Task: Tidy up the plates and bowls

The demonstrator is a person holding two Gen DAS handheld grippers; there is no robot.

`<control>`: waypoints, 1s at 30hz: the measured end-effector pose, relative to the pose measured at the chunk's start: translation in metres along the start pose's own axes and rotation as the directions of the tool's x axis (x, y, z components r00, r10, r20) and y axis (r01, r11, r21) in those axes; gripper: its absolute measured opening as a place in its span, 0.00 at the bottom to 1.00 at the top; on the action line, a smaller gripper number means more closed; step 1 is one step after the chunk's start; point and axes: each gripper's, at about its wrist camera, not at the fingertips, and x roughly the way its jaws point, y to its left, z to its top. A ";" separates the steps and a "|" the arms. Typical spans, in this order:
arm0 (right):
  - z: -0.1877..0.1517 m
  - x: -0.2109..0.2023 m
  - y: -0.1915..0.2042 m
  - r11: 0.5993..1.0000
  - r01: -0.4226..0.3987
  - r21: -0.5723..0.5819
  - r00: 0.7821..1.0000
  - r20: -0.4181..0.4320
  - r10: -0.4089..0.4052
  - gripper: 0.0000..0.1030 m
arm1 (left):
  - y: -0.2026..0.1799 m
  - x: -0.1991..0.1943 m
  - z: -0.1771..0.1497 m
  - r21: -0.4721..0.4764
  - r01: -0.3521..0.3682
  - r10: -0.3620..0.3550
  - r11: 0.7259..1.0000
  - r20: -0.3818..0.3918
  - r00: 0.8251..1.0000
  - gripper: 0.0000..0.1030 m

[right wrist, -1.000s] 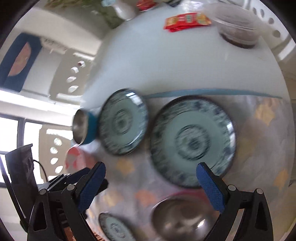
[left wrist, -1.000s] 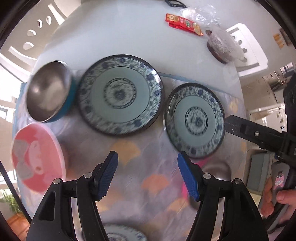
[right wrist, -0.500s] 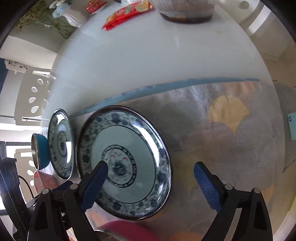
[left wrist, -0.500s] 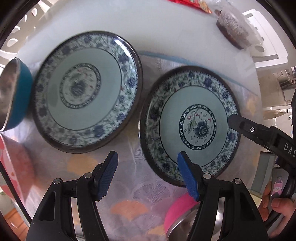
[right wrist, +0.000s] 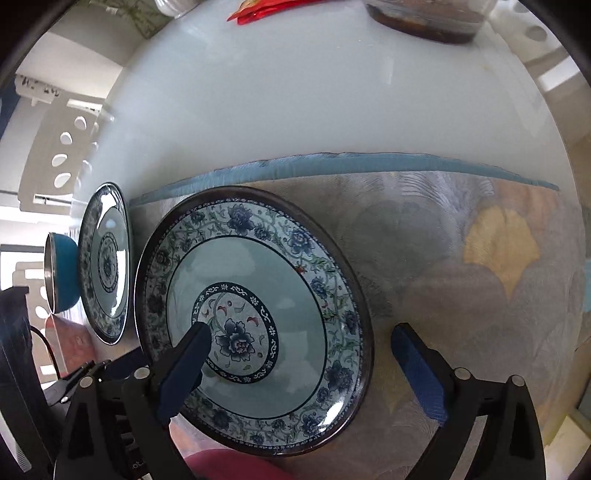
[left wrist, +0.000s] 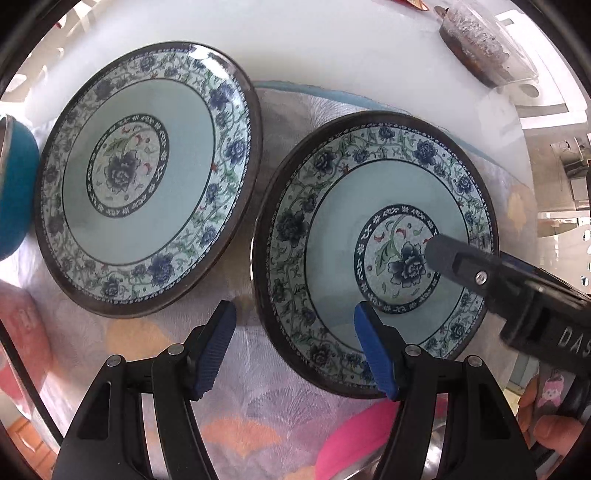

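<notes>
Both tongs [left wrist: 291,347] lower, straddling plate [left wrist: 332,229]

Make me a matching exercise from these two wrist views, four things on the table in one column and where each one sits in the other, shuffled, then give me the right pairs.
Things
1. teal bowl
2. pink bowl
3. clear tub
4. red packet

Places
A. at the bottom edge of the left wrist view, just below the nearer patterned plate
B. on the bare white table, far side, left of the tub in the right wrist view
C. beside the farther patterned plate, on its outer side
D. on the bare white table, beyond the nearer patterned plate

Pairs: 1-C, 2-A, 3-D, 4-B
</notes>
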 end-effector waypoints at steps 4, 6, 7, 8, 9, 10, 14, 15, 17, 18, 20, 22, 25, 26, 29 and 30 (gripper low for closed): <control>0.002 0.003 0.006 1.000 0.009 -0.010 1.000 -0.007 -0.009 0.97 | -0.015 0.000 0.006 0.030 0.006 -0.007 1.000 0.014 1.000 0.63; 0.002 0.002 0.009 1.000 -0.024 -0.015 1.000 -0.007 0.024 0.97 | -0.027 0.000 0.011 0.053 0.019 -0.020 0.998 0.018 1.000 0.63; 0.002 0.002 0.011 0.998 -0.054 -0.017 0.999 -0.011 0.054 0.97 | -0.030 -0.001 0.011 0.063 0.028 -0.029 0.998 0.022 0.999 0.63; 0.003 0.003 0.014 0.998 -0.060 -0.021 0.998 -0.013 0.060 0.97 | -0.033 -0.001 0.013 0.064 0.023 -0.025 0.998 0.026 0.999 0.63; 0.003 0.004 0.016 0.998 -0.052 -0.026 0.999 -0.015 0.051 0.97 | -0.036 0.000 0.015 0.064 0.026 -0.027 0.998 0.026 0.999 0.63; 0.003 0.004 0.017 0.998 -0.049 -0.028 0.999 -0.015 0.049 0.97 | -0.037 0.000 0.017 0.065 0.032 -0.034 0.997 0.028 0.999 0.63; 0.001 0.003 0.019 0.999 -0.037 -0.033 0.999 -0.012 0.037 0.84 | -0.037 -0.005 0.018 0.074 0.049 -0.053 0.996 0.042 0.998 0.63; 0.000 0.003 0.019 0.999 -0.029 -0.034 1.000 -0.012 0.029 0.84 | -0.037 -0.007 0.017 0.075 0.051 -0.055 0.996 0.044 0.998 0.63; 0.000 0.000 0.017 0.999 -0.028 -0.027 1.000 -0.010 0.028 0.83 | -0.038 -0.010 0.016 0.083 0.048 -0.053 0.995 0.054 0.997 0.63; -0.001 0.000 0.016 0.999 -0.024 -0.025 1.000 -0.010 0.024 0.83 | -0.042 -0.013 0.016 0.092 0.041 -0.047 0.995 0.064 0.997 0.63; -0.001 -0.001 0.014 0.999 -0.013 -0.029 1.000 -0.012 0.013 0.83 | -0.035 -0.016 0.014 0.112 0.030 -0.039 0.993 0.081 0.996 0.63; -0.001 -0.002 0.016 0.999 -0.008 -0.033 1.000 -0.015 0.008 0.83 | -0.039 -0.022 0.014 0.129 0.016 -0.029 0.992 0.097 0.995 0.63; -0.002 -0.002 0.015 0.998 -0.059 -0.003 0.998 -0.029 0.059 0.83 | -0.036 -0.028 0.016 0.124 0.017 -0.030 0.992 0.100 0.995 0.63; -0.003 -0.003 0.014 0.997 -0.074 0.005 0.997 -0.028 0.074 0.83 | -0.034 -0.030 0.017 0.119 0.028 -0.040 0.993 0.101 0.994 0.63; -0.005 -0.008 0.016 0.995 -0.097 0.003 0.995 -0.026 0.097 0.83 | -0.028 -0.039 0.016 0.116 0.030 -0.043 0.993 0.110 0.993 0.63; -0.006 -0.009 0.018 0.995 -0.101 -0.001 0.995 -0.024 0.101 0.83 | -0.027 -0.040 0.014 0.119 0.025 -0.039 0.993 0.113 0.993 0.63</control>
